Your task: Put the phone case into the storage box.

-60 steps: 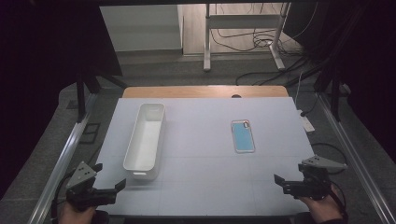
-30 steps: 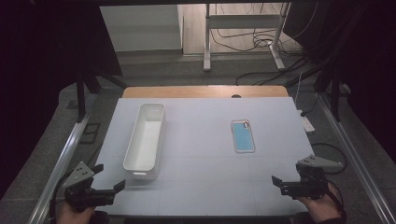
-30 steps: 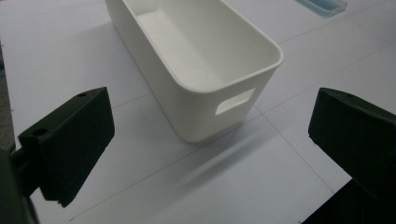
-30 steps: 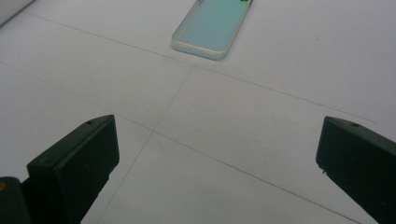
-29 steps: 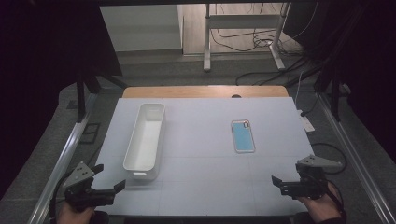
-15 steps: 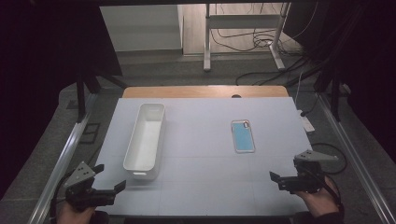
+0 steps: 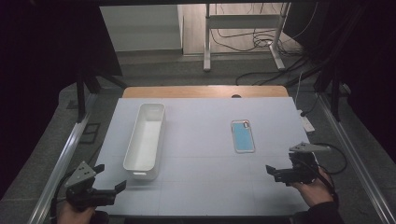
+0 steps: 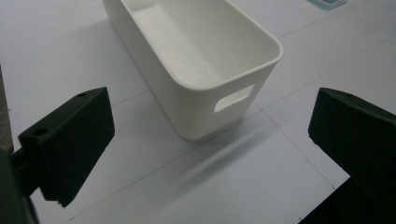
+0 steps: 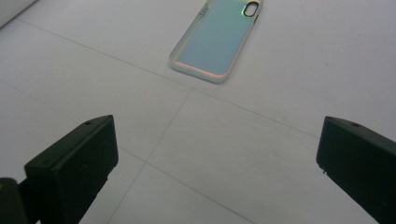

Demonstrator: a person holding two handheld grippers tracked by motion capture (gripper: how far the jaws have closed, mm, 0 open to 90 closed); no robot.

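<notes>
1. Both tongs, our left tongs (image 7: pixel 116 187) and right tongs (image 7: pixel 272 171), gape wide, holding nothing.
2. We see the phone case (image 7: pixel 243 136) lying lengthwise near-to-far, just beyond the right tongs.
3. We see the white bin (image 7: pixel 144 135) lying likewise, beyond the left.

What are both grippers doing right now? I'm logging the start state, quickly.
Left gripper: open, holding nothing, facing the white bin.
Right gripper: open, holding nothing, facing the phone case.

Glossy iridescent phone case (image 9: pixel 217 39); smooth white plastic bin (image 8: pixel 196 60).
</notes>
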